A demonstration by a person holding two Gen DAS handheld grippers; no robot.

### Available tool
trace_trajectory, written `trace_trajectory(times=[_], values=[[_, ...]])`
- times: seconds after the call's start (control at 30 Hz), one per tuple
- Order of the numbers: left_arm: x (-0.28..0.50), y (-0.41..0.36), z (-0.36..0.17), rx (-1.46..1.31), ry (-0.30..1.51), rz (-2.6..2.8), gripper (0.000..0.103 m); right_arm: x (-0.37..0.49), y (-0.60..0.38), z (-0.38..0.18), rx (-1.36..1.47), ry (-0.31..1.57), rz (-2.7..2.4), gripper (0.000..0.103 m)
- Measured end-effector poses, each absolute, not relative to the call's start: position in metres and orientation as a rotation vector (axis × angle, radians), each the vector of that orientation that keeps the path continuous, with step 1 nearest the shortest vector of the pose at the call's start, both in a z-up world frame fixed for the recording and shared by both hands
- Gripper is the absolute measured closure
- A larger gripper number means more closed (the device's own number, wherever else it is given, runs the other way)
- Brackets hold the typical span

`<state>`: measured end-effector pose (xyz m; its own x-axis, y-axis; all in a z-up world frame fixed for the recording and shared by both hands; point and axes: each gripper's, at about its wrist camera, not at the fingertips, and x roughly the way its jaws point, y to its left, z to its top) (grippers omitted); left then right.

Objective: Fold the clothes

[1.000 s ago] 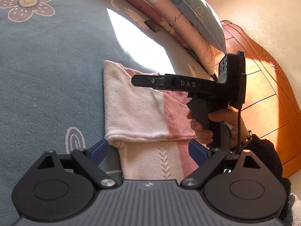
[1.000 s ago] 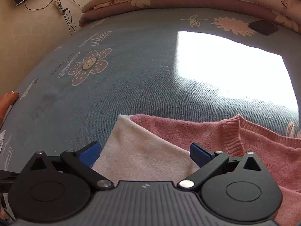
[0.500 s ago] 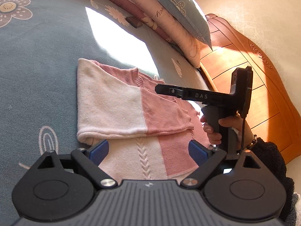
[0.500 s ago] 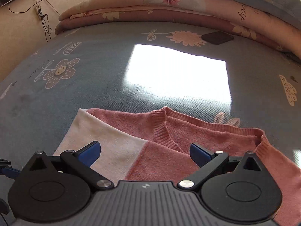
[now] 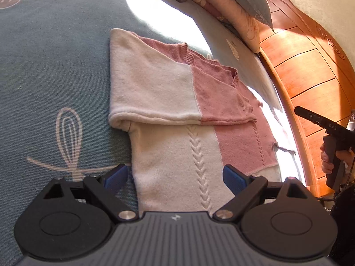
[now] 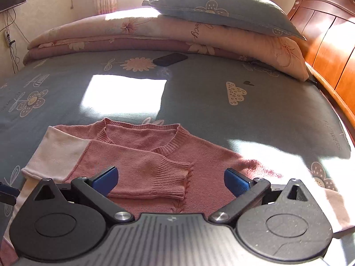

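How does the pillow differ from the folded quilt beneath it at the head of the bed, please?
The pillow is grey-blue with a few flower prints; the folded quilt is pale pink over a darker pink layer.

The pillow lies on top, toward the wooden headboard; the quilt lies under it, directly on the bedsheet.

The pillow is shorter; the quilt runs nearly the whole width of the bed.

Both are floral and partly sunlit.

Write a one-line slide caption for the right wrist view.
Open right gripper above a pink-and-cream sweater, one sleeve folded across its chest.
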<state>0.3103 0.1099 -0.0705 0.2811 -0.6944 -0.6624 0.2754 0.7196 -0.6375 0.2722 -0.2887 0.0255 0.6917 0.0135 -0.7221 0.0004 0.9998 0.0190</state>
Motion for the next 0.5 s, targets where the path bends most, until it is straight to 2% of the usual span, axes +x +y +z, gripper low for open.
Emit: trace_trajectory(times=[0.13,0.4,0.5], values=[[0.305,0.098,-0.056,-0.477,1.053,-0.798,0.01,0.263,-0.286,0.014,0.072,0.821,0.032,0.0],[0.305,0.068,-0.062,-0.291,1.094,-0.656,0.011,0.26,-0.273,-0.007,0.122,0.858,0.056,0.0],[0.298,0.064,-0.047,-0.3,0.934,-0.677,0.007,0.262,-0.278,-0.011,0.181,0.855,0.072,0.0]])
